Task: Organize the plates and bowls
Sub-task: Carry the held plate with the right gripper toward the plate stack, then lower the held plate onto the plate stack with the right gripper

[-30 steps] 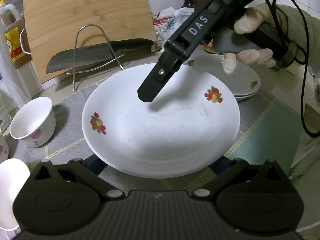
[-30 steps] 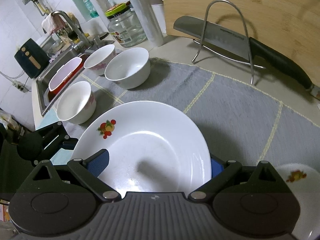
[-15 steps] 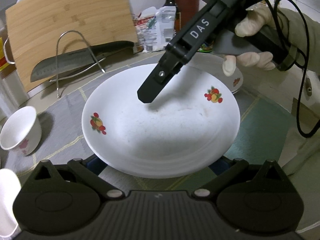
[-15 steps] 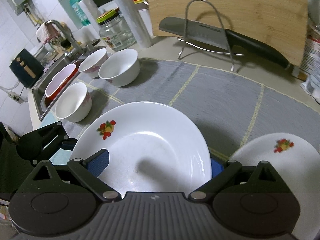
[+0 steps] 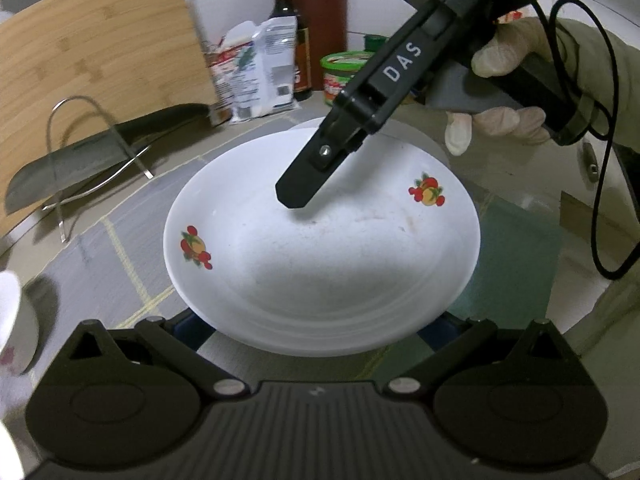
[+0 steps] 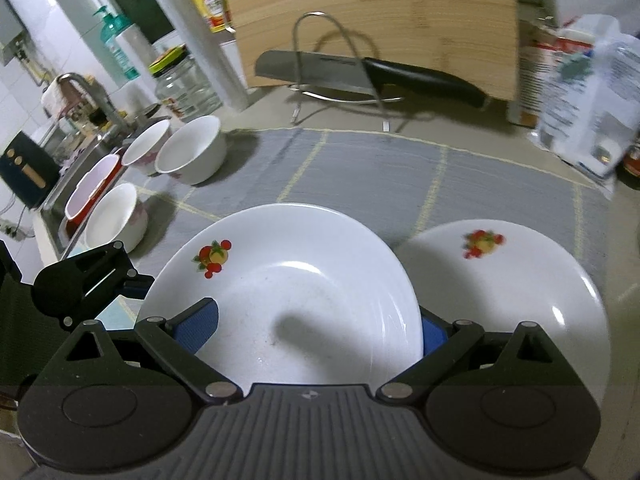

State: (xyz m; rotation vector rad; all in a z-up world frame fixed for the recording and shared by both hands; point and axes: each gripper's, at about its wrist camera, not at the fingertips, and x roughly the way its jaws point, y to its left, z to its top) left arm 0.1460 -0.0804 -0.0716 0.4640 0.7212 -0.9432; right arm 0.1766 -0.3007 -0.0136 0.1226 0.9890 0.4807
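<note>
1. Left wrist view: my left gripper [image 5: 316,334] has its fingers to either side of the near rim of a shallow white ceramic plate with red fruit motifs [image 5: 320,248]. The plate hides the pads, so I cannot tell if they pinch it. My right gripper [image 5: 298,196] reaches over the far rim, and one black finger shows above the plate's well. The plate hangs over the grey checked mat [image 5: 100,248].

2. Right wrist view: my right gripper [image 6: 316,326] nips the same plate [image 6: 288,280] at its rim, blue pads [image 6: 198,322] on both sides. Just beside it lies a second white fruit-patterned plate [image 6: 508,280], probably where the first will be stacked.

3. Handling, as I judge it: glazed ceramic is stiff, slippery and chippable, so I would grip opposite rims firmly and lower it level.
</note>
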